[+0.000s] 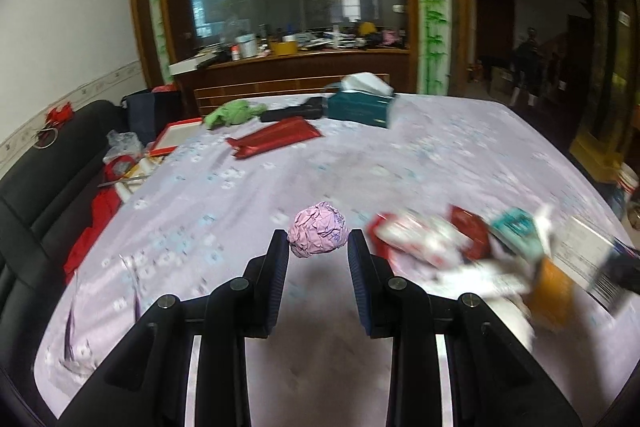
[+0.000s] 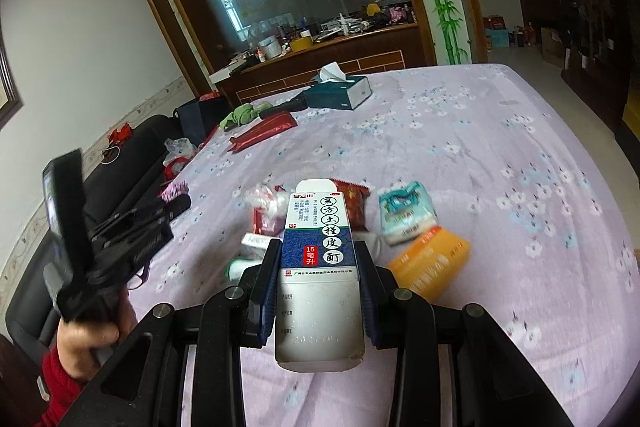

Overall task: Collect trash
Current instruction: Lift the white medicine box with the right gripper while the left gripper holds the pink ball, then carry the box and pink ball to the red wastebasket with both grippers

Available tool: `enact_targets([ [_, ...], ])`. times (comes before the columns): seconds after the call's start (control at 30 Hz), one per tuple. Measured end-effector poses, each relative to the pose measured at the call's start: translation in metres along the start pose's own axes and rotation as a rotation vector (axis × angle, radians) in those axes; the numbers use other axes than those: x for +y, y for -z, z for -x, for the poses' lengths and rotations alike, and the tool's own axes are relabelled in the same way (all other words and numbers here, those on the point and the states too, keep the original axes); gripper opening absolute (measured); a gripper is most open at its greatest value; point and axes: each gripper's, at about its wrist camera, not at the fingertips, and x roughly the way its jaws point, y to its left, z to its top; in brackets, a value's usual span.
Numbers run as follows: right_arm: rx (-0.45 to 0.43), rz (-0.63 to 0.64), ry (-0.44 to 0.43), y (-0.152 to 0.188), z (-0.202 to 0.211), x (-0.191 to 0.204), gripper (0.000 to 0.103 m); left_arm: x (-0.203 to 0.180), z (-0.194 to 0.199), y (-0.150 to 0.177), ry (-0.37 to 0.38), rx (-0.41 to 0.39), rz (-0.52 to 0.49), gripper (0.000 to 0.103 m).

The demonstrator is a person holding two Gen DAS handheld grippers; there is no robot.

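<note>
Right wrist view: my right gripper [image 2: 318,247] clamps a blue-and-white medicine box [image 2: 320,259] at frame centre, trash pile [image 2: 404,219] just beyond. In the left wrist view my left gripper [image 1: 318,247] gapes, its tips flanking a pink paper ball [image 1: 318,229] on the lilac tablecloth [image 1: 420,163].

Readable print: one medicine carton only

The white-and-blue carton [image 2: 320,259] reads "白云山" at its top, large vertical characters "复方土槿皮酊", and "15 毫升" on a red patch; the other packets' print is too blurred.
</note>
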Motion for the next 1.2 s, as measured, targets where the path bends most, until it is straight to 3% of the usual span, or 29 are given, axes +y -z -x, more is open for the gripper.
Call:
enact_targets([
  [0.43,-0.029,-0.088,0.035,0.028,0.048,-0.039,0.037,-0.071,0.034,0.042,0.205,0.039,-0.061,0.029],
  [0.83,-0.023,-0.184,0.084,0.053,0.073,-0.084,0.037,-0.121,0.047,0.055,0.303,0.07,-0.144,0.029],
  [1.2,-0.077,-0.247,0.089,0.061,0.106,-0.116,0.037,-0.173,0.058,0.054,0.375,0.091,-0.234,0.029],
])
